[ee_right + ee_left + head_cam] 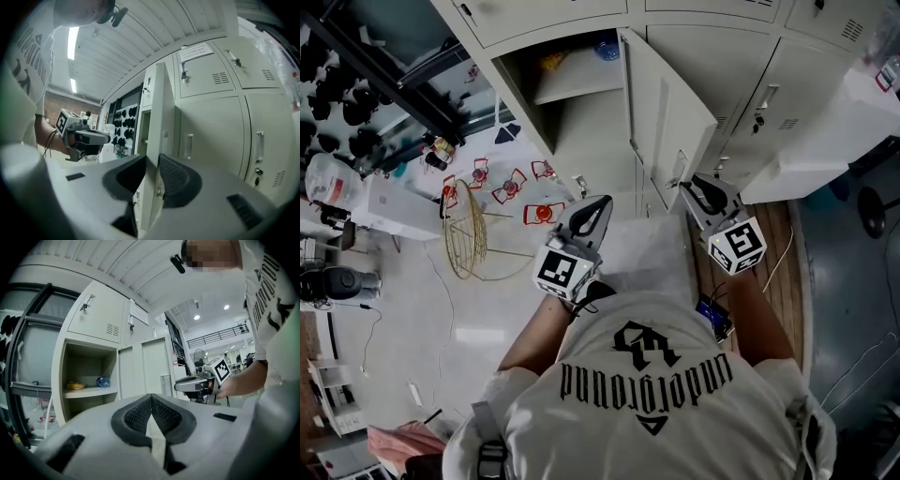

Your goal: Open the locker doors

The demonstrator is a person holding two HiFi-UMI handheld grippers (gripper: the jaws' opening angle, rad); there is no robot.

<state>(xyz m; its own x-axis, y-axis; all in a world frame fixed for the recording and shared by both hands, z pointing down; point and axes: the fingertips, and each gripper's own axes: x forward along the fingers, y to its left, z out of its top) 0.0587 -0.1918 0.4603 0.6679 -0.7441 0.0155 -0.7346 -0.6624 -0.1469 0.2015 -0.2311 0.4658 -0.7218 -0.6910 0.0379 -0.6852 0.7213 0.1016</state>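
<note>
The cream locker door (668, 112) stands swung out, its edge toward me. My right gripper (698, 187) is at that door's free edge near the handle (679, 169). In the right gripper view the door edge (161, 117) fills the gap between the jaws of my right gripper (152, 161), whose pads press on it. My left gripper (592, 208) hovers left of the door before the open compartment (581, 80); it is shut with nothing held (151, 397). A blue bottle (103, 381) and a yellow item (75, 386) lie on the shelf inside.
Closed locker doors (211, 136) with handles and keys run to the right of the open one (750, 94). A gold wire frame (467, 230) and red objects (542, 214) sit on the floor at left. A white cabinet (825, 141) stands at right.
</note>
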